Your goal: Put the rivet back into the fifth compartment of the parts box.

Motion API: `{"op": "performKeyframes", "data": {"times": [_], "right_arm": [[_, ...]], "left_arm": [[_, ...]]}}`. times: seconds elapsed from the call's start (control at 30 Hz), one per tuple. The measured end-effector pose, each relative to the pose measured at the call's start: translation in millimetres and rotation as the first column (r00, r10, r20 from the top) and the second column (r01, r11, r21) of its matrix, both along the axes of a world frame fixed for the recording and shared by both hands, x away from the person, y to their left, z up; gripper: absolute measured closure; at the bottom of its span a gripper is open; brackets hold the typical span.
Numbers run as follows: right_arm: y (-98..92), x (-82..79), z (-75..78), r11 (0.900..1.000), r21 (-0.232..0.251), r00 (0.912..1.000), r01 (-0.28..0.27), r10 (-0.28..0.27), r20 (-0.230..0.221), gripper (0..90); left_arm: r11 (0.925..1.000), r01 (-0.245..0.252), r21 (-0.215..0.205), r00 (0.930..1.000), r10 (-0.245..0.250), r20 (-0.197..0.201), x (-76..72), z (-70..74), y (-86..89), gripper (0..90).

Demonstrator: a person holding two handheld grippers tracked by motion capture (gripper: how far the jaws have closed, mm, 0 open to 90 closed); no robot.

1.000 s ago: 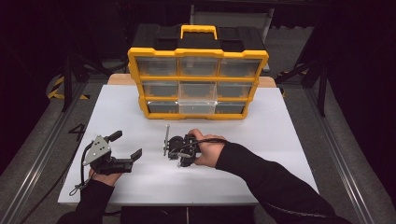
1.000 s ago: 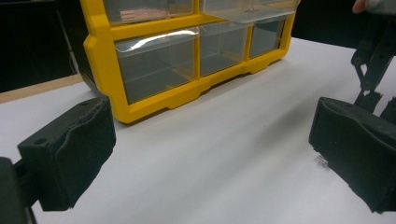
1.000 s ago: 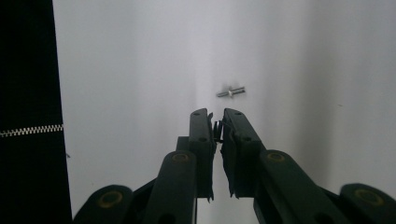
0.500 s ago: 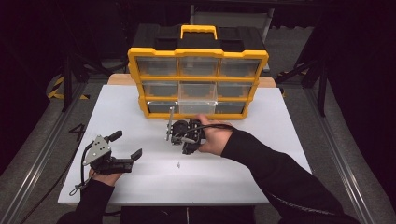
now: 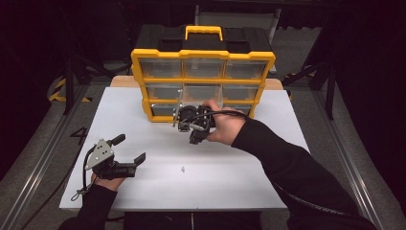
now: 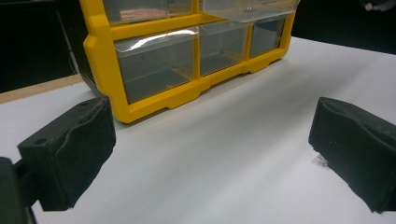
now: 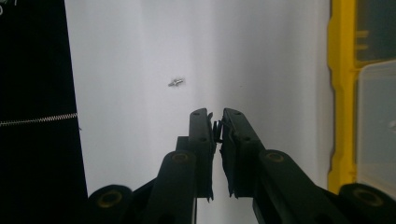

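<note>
So the right tool (image 5: 178,111) is pinched together on a tiny dark bit (image 7: 217,129), up right in front of the yellow organizer (image 5: 203,72). A small screw (image 5: 182,168) lies on the desk (image 5: 268,182), well short of the organizer. A second ago that tool sat lower, nearer the screw. Left tool (image 5: 128,151) rests on the desk, jaws wide apart.
</note>
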State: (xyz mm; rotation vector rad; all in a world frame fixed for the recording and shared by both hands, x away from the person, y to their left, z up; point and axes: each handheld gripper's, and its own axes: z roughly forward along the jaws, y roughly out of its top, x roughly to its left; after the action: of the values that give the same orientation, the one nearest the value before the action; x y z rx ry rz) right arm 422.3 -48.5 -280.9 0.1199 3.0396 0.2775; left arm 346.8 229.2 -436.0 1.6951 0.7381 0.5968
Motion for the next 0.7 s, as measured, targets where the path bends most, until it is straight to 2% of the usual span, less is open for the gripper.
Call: {"op": "performKeyframes", "data": {"times": [0.3,0.37,0.7], "right_arm": [[-4.0,12.1,24.0,0.999,0.033,0.9997,0.018,-0.019,0.014,82.8],[-5.8,16.9,32.6,0.998,0.04,0.999,0.039,-0.04,0.022,82.8],[-11.3,36.8,52.4,0.995,0.055,0.9952,0.085,-0.087,0.044,82.8]], "left_arm": [[1.0,-0.001,-0.001,1.0,0.001,0.001,0.0,0.0,0.1,1.5],[1.0,-0.001,0.0,1.0,0.001,0.001,0.1,0.0,0.1,1.5],[1.0,0.0,0.002,1.0,0.0,0.001,0.3,0.2,0.8,1.5]]}}
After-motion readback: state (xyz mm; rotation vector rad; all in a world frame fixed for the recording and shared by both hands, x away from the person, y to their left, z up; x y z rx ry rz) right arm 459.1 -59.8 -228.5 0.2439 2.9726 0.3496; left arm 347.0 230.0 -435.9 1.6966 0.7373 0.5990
